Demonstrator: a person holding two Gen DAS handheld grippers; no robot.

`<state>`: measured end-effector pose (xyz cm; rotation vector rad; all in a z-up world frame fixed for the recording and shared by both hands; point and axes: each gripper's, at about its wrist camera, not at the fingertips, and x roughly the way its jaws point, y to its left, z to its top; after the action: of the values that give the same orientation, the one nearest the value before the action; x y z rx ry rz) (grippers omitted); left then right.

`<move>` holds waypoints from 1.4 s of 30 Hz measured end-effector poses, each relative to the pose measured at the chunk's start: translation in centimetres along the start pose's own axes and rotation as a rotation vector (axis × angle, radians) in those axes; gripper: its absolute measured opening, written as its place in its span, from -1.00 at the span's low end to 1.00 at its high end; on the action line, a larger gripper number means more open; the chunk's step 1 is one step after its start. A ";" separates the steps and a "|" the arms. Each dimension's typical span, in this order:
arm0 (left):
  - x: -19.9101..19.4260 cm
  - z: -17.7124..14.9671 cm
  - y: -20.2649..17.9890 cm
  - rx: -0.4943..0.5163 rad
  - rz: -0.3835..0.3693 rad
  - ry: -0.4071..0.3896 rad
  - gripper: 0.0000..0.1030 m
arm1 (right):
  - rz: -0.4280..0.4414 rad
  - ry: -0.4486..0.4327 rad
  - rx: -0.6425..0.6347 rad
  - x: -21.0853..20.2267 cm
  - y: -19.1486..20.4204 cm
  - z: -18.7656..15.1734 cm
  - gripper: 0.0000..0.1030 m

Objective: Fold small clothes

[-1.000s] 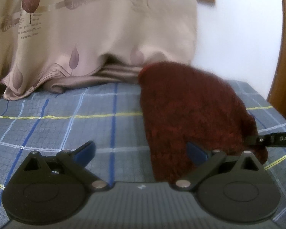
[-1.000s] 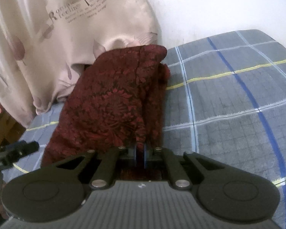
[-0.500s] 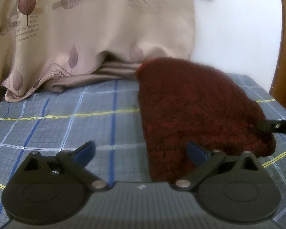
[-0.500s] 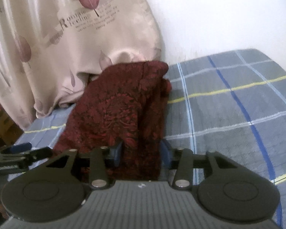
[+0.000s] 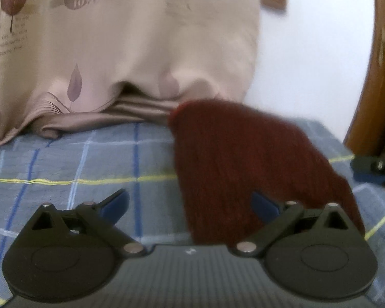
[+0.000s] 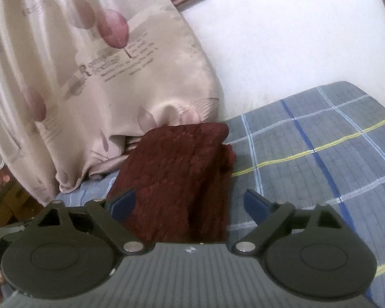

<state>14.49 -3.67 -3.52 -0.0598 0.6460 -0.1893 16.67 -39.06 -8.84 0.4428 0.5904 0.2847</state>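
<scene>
A dark red patterned garment [image 5: 233, 159] lies folded on the blue plaid bed cover [image 5: 77, 169]; it also shows in the right wrist view [image 6: 177, 174]. My left gripper [image 5: 190, 204] is open and empty, held just in front of the garment's near left edge. My right gripper [image 6: 190, 202] is open wide and empty, with the garment's near end between and behind its jaws. The right gripper's tip [image 5: 372, 170] shows at the right edge of the left wrist view, apart from the cloth.
A beige curtain [image 5: 115, 51] with leaf prints hangs down onto the bed behind the garment; it also shows in the right wrist view [image 6: 89, 77]. A white wall [image 6: 282, 38] stands behind. A wooden frame [image 5: 372, 77] is at the right. The plaid bed cover [image 6: 320, 154] extends to the right.
My right gripper has opened, let go of the garment's near end and pulled back and up. The garment has settled flat. My left gripper stayed open and nearly still.
</scene>
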 end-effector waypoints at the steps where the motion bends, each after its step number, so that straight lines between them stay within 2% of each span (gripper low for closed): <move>1: 0.7 0.3 0.2 -0.007 -0.010 0.008 0.98 | 0.004 0.013 0.004 0.5 -0.3 0.3 0.77; 7: 4.9 1.5 1.8 -0.028 -0.096 0.052 0.98 | 0.014 0.088 0.023 3.6 -1.3 0.7 0.80; 9: 6.5 1.7 2.6 -0.054 -0.148 0.074 0.98 | 0.023 0.109 0.022 4.4 -1.4 0.5 0.83; 13: 9.4 1.7 4.7 -0.161 -0.309 0.147 1.00 | 0.029 0.154 0.018 6.7 -1.8 0.4 0.84; 19: 13.0 1.2 7.1 -0.310 -0.524 0.230 1.00 | 0.123 0.231 0.127 10.4 -3.9 0.4 0.86; 22: 15.0 1.0 7.2 -0.378 -0.631 0.305 0.99 | 0.165 0.261 0.154 11.6 -4.5 0.3 0.91; 24: 16.3 1.1 6.6 -0.389 -0.695 0.351 0.99 | 0.220 0.282 0.180 12.3 -4.7 -0.1 0.93; 29: 18.2 1.8 5.4 -0.361 -0.748 0.372 1.00 | 0.289 0.306 0.174 13.6 -4.4 0.2 0.93; 33: 18.3 2.0 4.6 -0.314 -0.734 0.353 0.99 | 0.315 0.323 0.183 14.3 -4.5 0.5 0.88; 36: 17.6 1.7 4.2 -0.301 -0.687 0.315 0.83 | 0.320 0.301 0.163 14.2 -4.5 0.1 0.59; 37: 17.3 1.5 4.2 -0.305 -0.678 0.300 0.77 | 0.327 0.292 0.174 14.0 -4.7 -0.2 0.37; 38: 16.9 1.3 4.0 -0.308 -0.671 0.288 0.71 | 0.338 0.287 0.195 13.9 -5.0 -0.3 0.28; 42: 14.8 1.1 3.9 -0.292 -0.619 0.233 0.58 | 0.337 0.250 0.215 13.0 -5.0 -0.9 0.14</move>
<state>27.34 -2.74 -11.85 -0.5279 0.8717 -0.7052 27.18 -38.20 -17.99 0.7228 0.7945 0.6077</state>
